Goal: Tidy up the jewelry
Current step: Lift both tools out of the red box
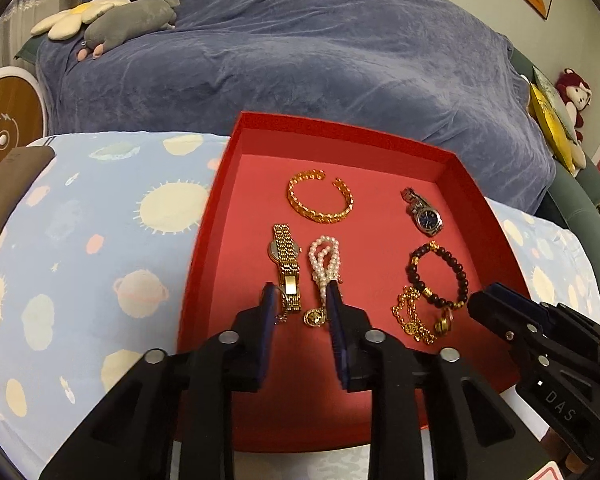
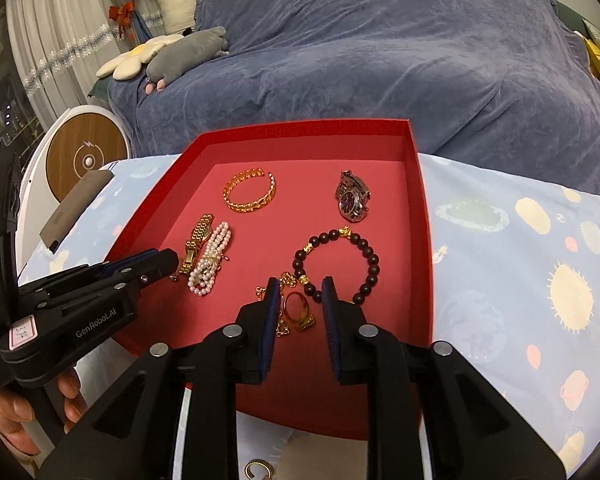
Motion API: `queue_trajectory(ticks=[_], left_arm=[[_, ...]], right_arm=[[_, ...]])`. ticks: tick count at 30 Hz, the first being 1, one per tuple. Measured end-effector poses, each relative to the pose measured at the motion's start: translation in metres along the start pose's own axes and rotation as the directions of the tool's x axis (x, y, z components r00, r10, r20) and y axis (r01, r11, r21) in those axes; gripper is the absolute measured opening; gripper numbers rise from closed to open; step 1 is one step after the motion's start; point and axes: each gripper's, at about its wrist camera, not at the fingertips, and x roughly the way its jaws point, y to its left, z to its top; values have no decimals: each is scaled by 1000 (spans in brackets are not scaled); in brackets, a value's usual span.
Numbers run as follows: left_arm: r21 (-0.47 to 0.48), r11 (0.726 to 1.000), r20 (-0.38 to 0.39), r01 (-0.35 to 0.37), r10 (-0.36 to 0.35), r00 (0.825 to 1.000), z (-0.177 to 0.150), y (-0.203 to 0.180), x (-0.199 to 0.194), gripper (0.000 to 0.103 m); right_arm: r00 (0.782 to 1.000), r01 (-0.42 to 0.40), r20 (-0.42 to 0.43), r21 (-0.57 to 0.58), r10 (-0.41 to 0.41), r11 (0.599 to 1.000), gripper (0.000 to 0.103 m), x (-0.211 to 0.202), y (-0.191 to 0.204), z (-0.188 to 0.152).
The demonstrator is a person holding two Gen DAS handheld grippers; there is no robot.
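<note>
Inside the red tray (image 1: 480, 208): gold bangle (image 1: 320, 200) and silver watch (image 1: 424, 212) toward the far wall, gold watch (image 1: 286, 268), pearl strand (image 1: 324, 268) and dark bead bracelet (image 1: 440, 276) nearer – gold chain (image 1: 414, 316) and ring (image 2: 296, 308) by the near side. Bare red floor mid-tray. Left claw (image 1: 300, 300) released, straddling the pearl strand's lower end. Right claw (image 2: 300, 292) released – spread around the ring.
</note>
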Motion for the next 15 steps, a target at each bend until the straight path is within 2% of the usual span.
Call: queue_trajectory(ticks=[4,8,11,15], left_arm=[[-28,1000,55,10,-8,998,8,4,-24,32],[-49,999,99,4,1,995,8,7,-55,32],[-52,999,100,4,2,995,-3,10,-74,34],[-38,998,98,-49,53,994,-21,15,-88,34]], right_arm=[[1000,2,29,11,-2,1000,26,-37,-7,0],[999,6,34,51,-8,999,30,-76,-24,-15],[999,9,31,88,-12,996,31,-95,-34,-37],[1000,-5,0,116,5,993,31,-107,-34,-61]])
